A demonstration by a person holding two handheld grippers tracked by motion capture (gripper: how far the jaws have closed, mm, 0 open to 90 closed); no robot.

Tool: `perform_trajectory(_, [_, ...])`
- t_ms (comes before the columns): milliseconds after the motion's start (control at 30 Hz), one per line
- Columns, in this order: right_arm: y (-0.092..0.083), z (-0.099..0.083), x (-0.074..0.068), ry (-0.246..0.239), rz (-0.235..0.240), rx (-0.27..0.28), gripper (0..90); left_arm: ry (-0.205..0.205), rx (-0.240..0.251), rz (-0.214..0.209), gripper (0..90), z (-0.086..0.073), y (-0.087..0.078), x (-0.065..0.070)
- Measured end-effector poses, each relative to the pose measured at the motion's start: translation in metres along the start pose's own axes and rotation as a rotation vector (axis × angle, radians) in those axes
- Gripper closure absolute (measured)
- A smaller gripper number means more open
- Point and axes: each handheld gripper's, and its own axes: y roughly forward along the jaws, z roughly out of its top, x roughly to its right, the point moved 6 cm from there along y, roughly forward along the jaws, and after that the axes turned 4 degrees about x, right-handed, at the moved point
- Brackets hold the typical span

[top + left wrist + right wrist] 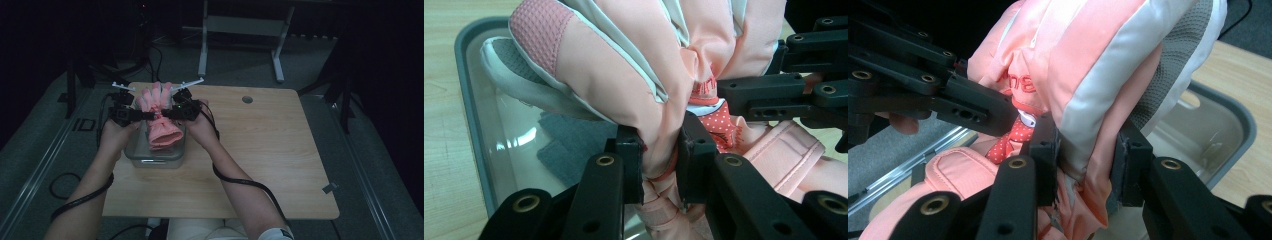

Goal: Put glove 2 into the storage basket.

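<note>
The pink glove (161,116) covers most of the clear container (152,159) in the high view — its inside cannot be made out there. In the left gripper view the glove's fingertips and cuff run off the frame, and a grey piece (569,145) under it stays unclear.

Between my matt black plastic fingers (696,150) sits smooth pink cloth, the glove (634,65); below them a glossy, probably glass tray (471,115) on the wood-grain counter (441,150).

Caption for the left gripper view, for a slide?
Left gripper pinches a pink glove above a clear tray.
</note>
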Motion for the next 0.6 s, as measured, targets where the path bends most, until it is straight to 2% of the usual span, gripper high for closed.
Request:
perform_trajectory(33, [0.008, -0.004, 0.003, 0.005, -0.001, -0.018, 68.0, -0.01, -0.001, -0.003, 75.0, -0.002, 0.004, -0.002])
perform_trajectory(267, [0.032, -0.02, 0.013, 0.016, -0.011, -0.078, 67.9, -0.065, -0.03, -0.009, 75.0, -0.018, 0.028, -0.018])
perform_trajectory(433, [0.043, -0.037, 0.019, 0.041, 0.001, -0.119, 67.9, -0.066, -0.056, -0.014, 74.8, -0.031, 0.041, -0.024])
perform_trajectory(600, [0.056, -0.048, 0.022, 0.046, 0.004, -0.158, 67.9, -0.104, -0.088, -0.01, 74.7, -0.042, 0.052, -0.033])
